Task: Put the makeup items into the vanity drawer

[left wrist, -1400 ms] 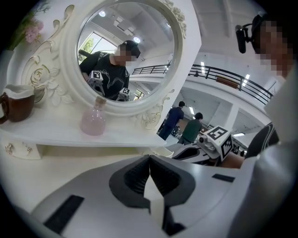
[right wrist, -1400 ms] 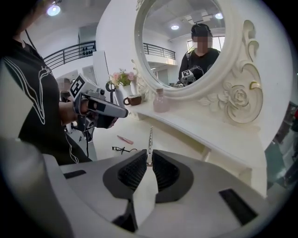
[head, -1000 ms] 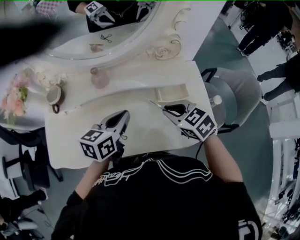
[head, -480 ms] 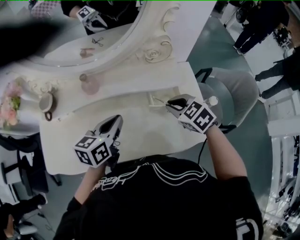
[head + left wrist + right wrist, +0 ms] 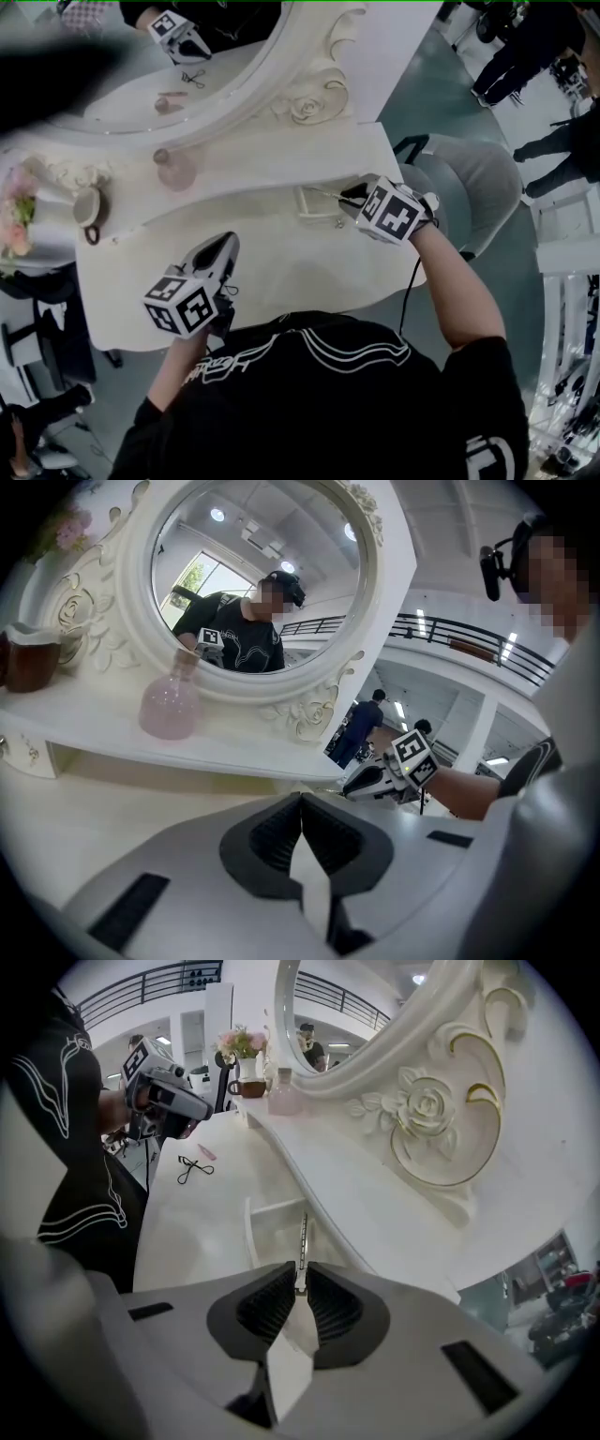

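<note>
Trouble seems least likely at the left. The left gripper (image 5: 225,242) hangs over the near-left of the vanity top (image 5: 141,281), its jaws pressed together on nothing. An eyelash curler (image 5: 194,1168) and a small pink item (image 5: 206,1152) lie loose on the top near it, not yet stowed.

Further right, the open drawer (image 5: 305,202) is narrow. The right gripper (image 5: 349,195) has its jaws nearly closed, nipping a slim toothed tool (image 5: 302,1237) by one end. The tool points down into the drawer, close to its far wall. If let go while tilted, it could catch the rim and tip out, or wedge under the overhanging shelf.

A second ago the right gripper was over the near-right of the top. It has since reached the drawer and tipped steeply down, while the left has hardly moved.
</note>
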The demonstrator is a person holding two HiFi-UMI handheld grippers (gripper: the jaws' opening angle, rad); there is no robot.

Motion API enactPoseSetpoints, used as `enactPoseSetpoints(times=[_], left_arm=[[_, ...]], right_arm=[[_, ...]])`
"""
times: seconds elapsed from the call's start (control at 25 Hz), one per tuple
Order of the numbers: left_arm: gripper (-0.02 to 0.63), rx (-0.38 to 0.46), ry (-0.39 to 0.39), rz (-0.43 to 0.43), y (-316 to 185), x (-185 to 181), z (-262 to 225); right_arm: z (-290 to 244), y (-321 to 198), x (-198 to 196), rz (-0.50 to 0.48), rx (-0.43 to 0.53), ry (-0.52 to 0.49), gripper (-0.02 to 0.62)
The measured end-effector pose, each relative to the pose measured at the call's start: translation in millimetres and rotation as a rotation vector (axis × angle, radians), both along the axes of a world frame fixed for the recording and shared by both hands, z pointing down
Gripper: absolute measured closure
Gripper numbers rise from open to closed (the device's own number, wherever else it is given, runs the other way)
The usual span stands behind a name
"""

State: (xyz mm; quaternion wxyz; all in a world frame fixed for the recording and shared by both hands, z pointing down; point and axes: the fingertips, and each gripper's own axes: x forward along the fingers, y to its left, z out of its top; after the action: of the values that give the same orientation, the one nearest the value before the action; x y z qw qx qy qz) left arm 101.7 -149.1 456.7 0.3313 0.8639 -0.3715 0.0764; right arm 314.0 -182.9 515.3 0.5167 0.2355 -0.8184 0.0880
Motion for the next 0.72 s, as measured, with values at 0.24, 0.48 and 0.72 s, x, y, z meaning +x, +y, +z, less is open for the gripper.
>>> enactPoseSetpoints(times=[0.24, 0.48, 0.72], left_arm=[[0.583, -0.010, 0.000, -0.018, -4, -6, 4], [0.583, -0.016, 0.003, -0.029, -5, -10, 8], [0.583, -0.007, 0.015, -0.040, -8, -15, 6]], right_arm=[[10, -9, -2, -0.012, -0.048, 0.000, 0.534], [5, -9, -4, 0.017, -0.082, -0.083, 0.493], [-16, -3, -10, 0.030, -0.051, -0.183, 0.416]])
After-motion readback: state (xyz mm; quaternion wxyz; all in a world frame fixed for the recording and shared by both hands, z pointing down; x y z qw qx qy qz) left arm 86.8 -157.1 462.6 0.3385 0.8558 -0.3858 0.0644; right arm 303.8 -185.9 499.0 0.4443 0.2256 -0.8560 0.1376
